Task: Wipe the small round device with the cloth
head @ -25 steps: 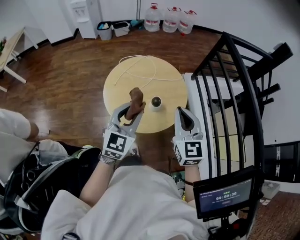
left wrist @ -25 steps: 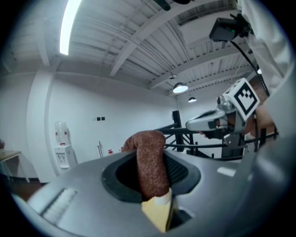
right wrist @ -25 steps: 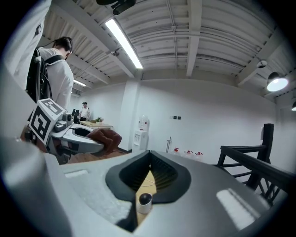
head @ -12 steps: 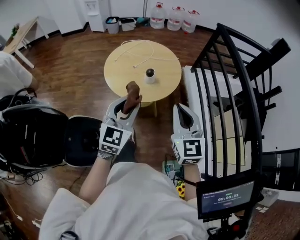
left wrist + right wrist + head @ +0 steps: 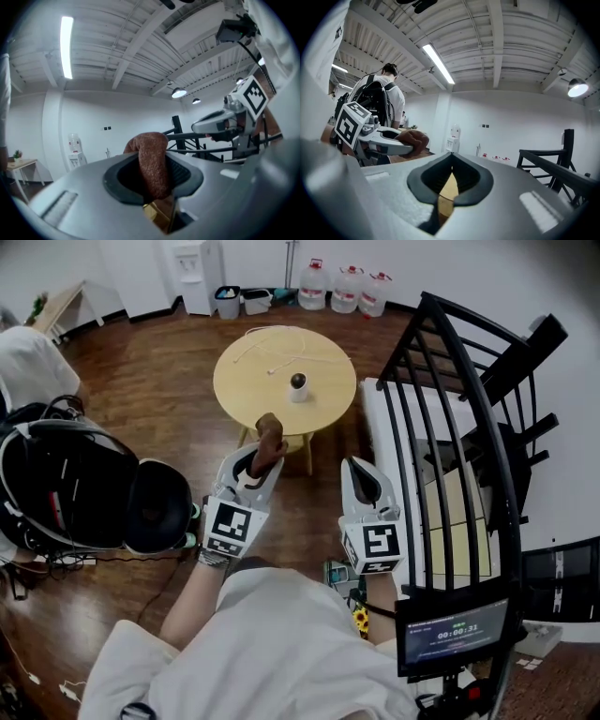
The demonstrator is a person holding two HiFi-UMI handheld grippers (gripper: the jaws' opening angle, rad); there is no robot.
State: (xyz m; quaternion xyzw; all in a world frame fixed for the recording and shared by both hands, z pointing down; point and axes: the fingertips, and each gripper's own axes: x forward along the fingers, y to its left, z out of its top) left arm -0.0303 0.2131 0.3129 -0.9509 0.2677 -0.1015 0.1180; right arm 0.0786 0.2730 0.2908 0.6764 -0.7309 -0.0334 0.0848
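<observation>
Well ahead, round device (image 5: 298, 382) on table (image 5: 246, 395), cloth (image 5: 271, 435) gripped in left tongs (image 5: 260, 458)

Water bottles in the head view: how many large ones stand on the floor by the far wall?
3, in a row beyond the round table: the left bottle, the middle bottle, the right bottle. None seems to be hidden.

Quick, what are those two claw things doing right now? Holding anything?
Left gripper: closed on the brown cloth.
Right gripper: closed, nothing between its jaws.
</observation>
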